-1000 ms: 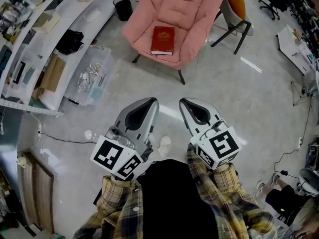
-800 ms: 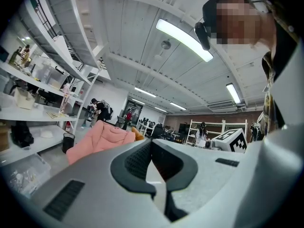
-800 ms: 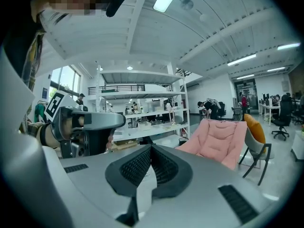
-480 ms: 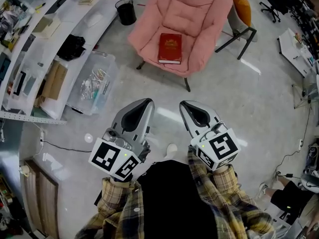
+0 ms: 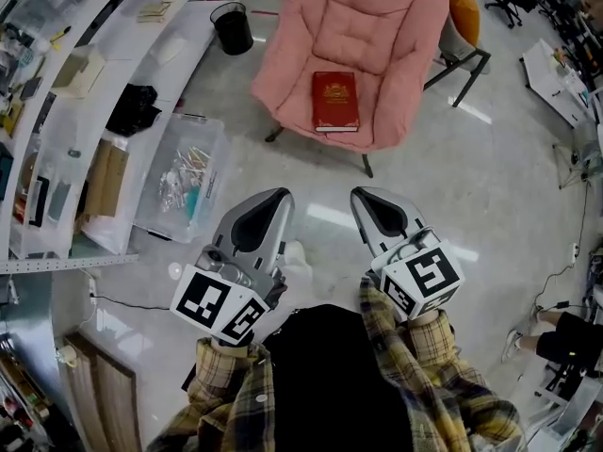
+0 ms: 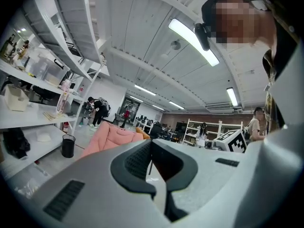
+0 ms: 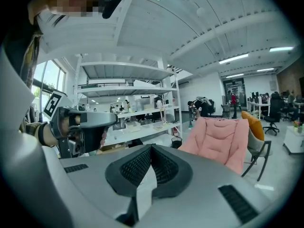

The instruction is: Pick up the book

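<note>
Item: walk-up to armchair, book not yet reached.
Pink quilted armchair (image 5: 377, 45) on dark metal legs sits lower in frame than a second ago, so the approach is under way. Red hardback book (image 5: 335, 101) lies flat on its seat, upper centre. Grey smooth-shelled left gripper (image 5: 273, 198) and right gripper (image 5: 364, 198) have jaws pressed together, empty, well short.

- Bright, even light falls from ceiling strips (image 6: 192, 39) above my tongs.
- Pale glare lies on the floor (image 5: 325, 217) between my left tongs (image 5: 275, 198) and right tongs (image 5: 366, 198).
- The edges bend fisheye-fashion, and the corners go dark.
</note>
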`<state>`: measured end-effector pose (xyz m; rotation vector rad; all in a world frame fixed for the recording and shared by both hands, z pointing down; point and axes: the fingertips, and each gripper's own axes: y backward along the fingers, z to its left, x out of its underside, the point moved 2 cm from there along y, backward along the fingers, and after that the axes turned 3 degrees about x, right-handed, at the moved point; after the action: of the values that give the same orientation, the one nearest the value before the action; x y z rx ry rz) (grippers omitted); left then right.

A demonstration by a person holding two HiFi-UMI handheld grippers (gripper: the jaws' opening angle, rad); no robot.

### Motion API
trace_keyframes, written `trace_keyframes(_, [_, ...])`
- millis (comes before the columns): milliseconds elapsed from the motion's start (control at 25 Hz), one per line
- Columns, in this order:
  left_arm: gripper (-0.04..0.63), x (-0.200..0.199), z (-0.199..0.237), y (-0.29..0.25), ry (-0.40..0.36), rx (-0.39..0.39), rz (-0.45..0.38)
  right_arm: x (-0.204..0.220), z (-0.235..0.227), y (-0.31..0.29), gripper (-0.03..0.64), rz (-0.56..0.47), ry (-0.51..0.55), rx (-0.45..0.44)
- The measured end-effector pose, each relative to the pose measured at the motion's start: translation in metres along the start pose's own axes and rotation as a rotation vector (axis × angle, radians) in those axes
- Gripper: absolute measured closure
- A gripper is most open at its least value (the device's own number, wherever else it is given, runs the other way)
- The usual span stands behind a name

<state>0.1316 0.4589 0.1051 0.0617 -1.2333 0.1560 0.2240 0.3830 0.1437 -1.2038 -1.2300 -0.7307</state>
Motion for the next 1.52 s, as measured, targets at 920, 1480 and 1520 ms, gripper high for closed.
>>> trace_keyframes(920, [0.591, 0.001, 0.089, -0.075, 0.072, 0.105, 0.087, 0.003, -0.057, -0.082, 0.600, 0.092, -0.057, 0.135])
trace_keyframes(1480, [0.591, -0.041, 0.105, -0.207, 0.038, 0.113, 0.021, -0.044, -0.172, -0.115, 0.600, 0.047, -0.030, 0.111])
trace_keyframes(1520, [0.591, -0.043, 0.107, -0.212, 0.035, 0.104, 0.014, -0.045, -0.178, -0.116, 0.600, 0.043, -0.030, 0.104])
